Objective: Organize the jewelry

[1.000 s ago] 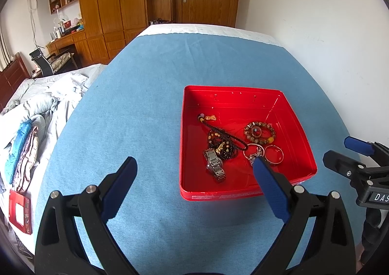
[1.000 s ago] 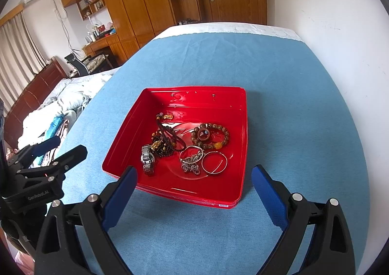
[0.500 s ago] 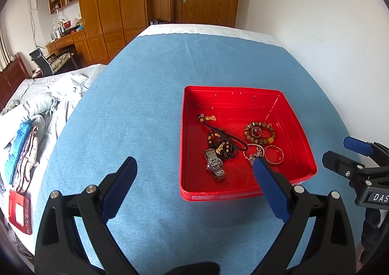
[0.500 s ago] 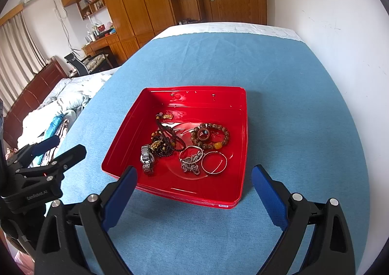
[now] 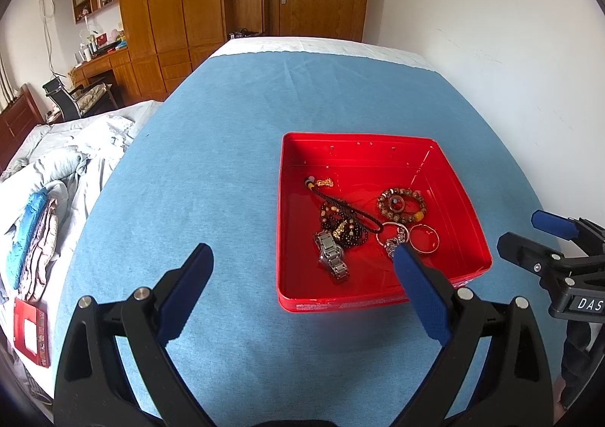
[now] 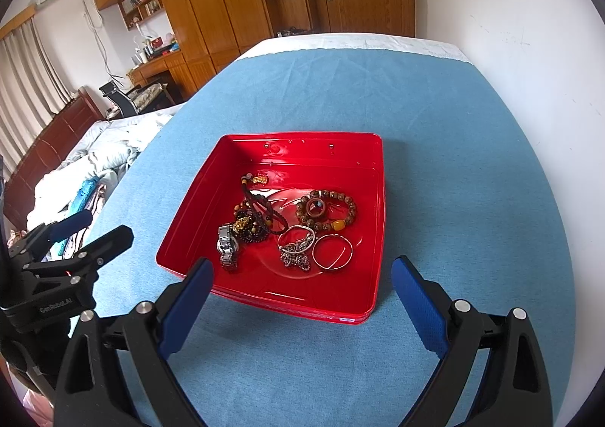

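Note:
A shallow red tray [image 5: 470, 234] [image 6: 181, 234] rests on the blue cloth. Inside lie a steel watch [image 5: 332, 253] [image 6: 227, 243], dark bead strands with a gold charm [image 5: 342, 225] [image 6: 251, 221], a brown bead bracelet [image 5: 401, 203] [image 6: 327, 209], a thin silver bangle [image 5: 424, 238] [image 6: 332, 251] and a silver chain [image 5: 395, 240] [image 6: 297, 251]. My left gripper [image 5: 302, 257] hovers open, short of the tray's near left corner. My right gripper [image 6: 298, 270] hangs open over the tray's near rim. Neither holds anything.
The blue cloth [image 5: 211, 170] covers the table, ending at a white strip [image 5: 314, 46] at the far end. A white wall [image 5: 491, 30] runs along the right. Left of the table lies rumpled bedding [image 5: 56, 170]; a red booklet [image 5: 30, 332] sits below it.

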A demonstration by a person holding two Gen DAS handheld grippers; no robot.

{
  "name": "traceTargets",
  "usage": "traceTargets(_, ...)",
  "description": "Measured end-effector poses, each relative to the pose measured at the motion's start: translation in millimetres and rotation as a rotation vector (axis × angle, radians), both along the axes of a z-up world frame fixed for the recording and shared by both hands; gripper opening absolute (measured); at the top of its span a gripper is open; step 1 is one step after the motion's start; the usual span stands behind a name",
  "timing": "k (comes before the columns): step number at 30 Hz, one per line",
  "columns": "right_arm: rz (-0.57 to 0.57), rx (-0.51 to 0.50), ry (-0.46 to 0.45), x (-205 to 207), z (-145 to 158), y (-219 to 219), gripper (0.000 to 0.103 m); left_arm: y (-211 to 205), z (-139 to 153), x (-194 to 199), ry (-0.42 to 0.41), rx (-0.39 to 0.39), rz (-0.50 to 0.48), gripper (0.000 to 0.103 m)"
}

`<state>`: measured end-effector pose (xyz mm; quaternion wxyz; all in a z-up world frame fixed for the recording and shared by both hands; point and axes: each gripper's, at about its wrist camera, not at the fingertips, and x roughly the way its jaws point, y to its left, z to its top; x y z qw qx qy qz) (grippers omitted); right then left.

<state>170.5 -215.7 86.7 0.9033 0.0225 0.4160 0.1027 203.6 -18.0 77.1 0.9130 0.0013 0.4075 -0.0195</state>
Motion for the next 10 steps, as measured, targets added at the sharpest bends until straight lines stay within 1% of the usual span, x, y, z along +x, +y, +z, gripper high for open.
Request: traceTargets(10, 0.000, 0.000, 0.002, 0.8, -1.6, -0.4, 0.095, -1.0, -0.6, 1.9, 0.003, 0.002, -0.003, 0.095)
